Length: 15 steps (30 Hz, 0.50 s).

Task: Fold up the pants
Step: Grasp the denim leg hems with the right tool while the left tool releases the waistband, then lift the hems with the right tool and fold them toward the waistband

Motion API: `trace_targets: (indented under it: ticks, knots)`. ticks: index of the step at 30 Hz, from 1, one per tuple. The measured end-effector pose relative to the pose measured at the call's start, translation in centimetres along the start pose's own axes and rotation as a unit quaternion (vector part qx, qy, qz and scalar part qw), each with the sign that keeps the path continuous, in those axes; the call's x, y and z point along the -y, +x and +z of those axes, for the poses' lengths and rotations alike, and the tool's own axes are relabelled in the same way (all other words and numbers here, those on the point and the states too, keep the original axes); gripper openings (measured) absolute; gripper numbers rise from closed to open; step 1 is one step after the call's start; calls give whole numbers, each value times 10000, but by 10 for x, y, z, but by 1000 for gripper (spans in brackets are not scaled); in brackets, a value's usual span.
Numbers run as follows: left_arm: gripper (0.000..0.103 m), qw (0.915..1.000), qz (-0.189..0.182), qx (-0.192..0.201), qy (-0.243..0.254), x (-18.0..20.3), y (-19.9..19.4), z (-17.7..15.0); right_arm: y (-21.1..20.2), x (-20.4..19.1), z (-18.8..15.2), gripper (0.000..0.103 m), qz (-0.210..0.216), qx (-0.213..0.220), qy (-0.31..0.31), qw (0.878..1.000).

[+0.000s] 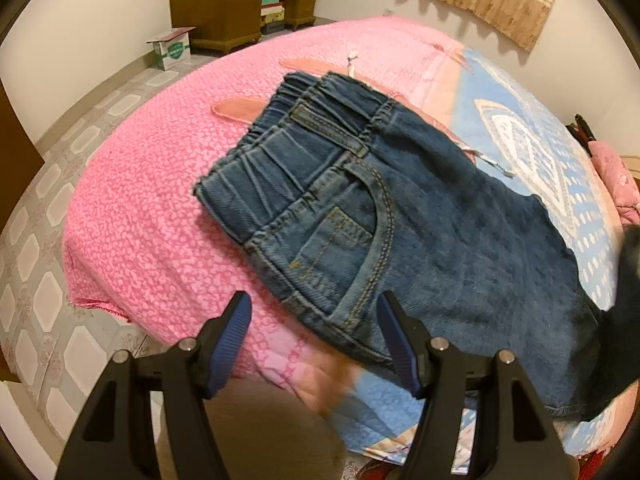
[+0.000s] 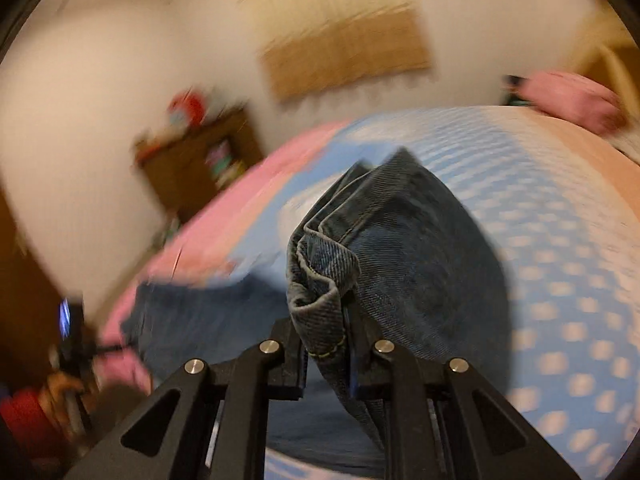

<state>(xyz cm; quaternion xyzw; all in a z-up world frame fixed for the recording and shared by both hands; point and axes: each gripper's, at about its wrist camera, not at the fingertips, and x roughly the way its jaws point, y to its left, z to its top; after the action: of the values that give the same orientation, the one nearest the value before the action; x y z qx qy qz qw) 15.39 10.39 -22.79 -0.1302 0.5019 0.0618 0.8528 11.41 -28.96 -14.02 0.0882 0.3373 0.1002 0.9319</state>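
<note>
The right gripper [image 2: 326,344] is pinching the jeans' [image 1: 400,216] bunched hem — the left gripper [image 1: 316,316] is hovering, jaws apart, over the waistband [image 1: 296,152].

Matt denim pants [image 1: 420,216], textured quilted bedspread [image 1: 160,216], wooden cabinet [image 1: 216,4]

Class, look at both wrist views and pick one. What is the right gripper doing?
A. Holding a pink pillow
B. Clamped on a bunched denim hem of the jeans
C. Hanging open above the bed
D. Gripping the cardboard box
B: in the right wrist view the right gripper has its jaws closed on a bunched hem of the jeans, above the bed.
</note>
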Motion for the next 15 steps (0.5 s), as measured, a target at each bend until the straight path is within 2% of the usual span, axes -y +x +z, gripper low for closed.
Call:
trace_targets:
  ticks: [2,3,4,5,7,9,11,13,15]
  knots:
    - [67,9999,-104,-16,-50,-7,0,-1,52,-48,-35,15,-19,-466,-370,9982]
    - [67,9999,-144,-24,-73,-10,0,-3,75,-61,-47,16,-181,-662,-538,9962]
    - [67,9998,-184,-20,-81,-14,0,-4,102,-76,-72,17,-540,-1006,-702,9910]
    - [67,9998,-205,-9,-86,-16,-1,-4,114,-79,-86,20,-708,-1174,-718,9880]
    - [67,9994,-324,24,-148,-25,-1,-5,114,-78,-94,23,-824,-937,-830,9887]
    - [67,9982,-488,-46,-335,-33,3,-7,116,-78,-91,37,-670,-1089,-849,9881]
    - [67,9970,-586,-117,-490,-37,7,-7,112,-78,-91,64,-424,-1243,-696,9889]
    - [67,9961,-661,-165,-553,-40,10,-8,100,-79,-94,70,-14,-1344,-282,9905]
    - [67,9962,-680,-131,-526,-40,8,-9,82,-80,-96,70,163,-1206,38,9926]
